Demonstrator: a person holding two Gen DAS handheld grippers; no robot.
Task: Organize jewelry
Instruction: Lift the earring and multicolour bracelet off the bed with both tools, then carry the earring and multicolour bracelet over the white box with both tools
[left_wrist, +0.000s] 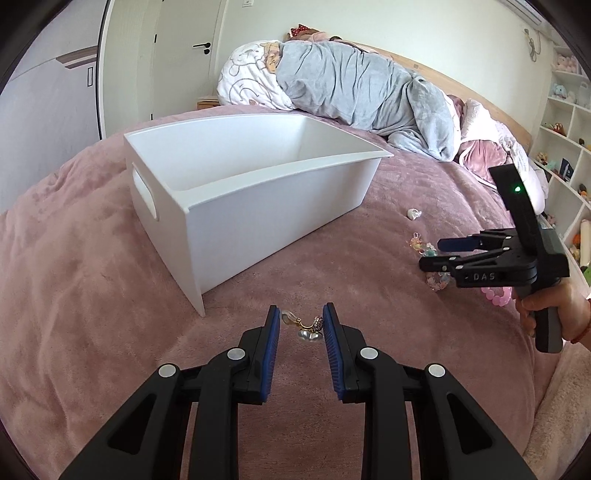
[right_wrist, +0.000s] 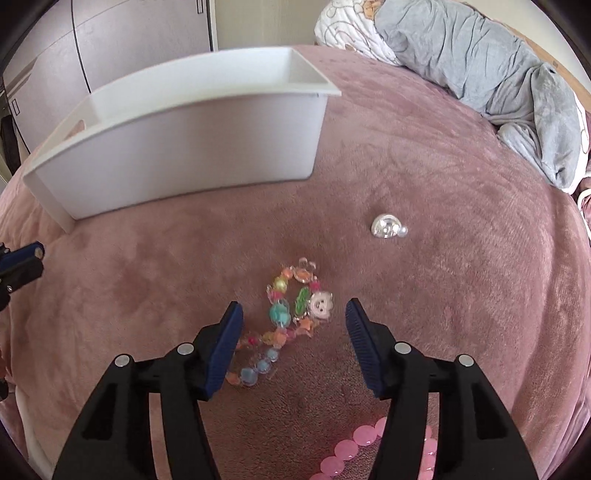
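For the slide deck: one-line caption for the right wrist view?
Open right hand-held gripper above a colorful bead bracelet on the pink bedspread, white bin behind.

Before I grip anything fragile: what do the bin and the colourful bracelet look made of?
The white bin looks like rigid matte plastic: thin flat walls, moulded handle slot. The colourful bracelet seems glossy translucent plastic or resin beads, though glass can't be ruled out.

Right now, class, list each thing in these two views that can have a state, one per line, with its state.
White plastic bin: upright, open-topped.
Gold clip earring: on blanket, between left fingers.
Left gripper: open.
Right gripper: open.
Multicoloured bead bracelet: lying loose on blanket.
Pink bead bracelet: on blanket.
Clear crystal ring: on blanket.
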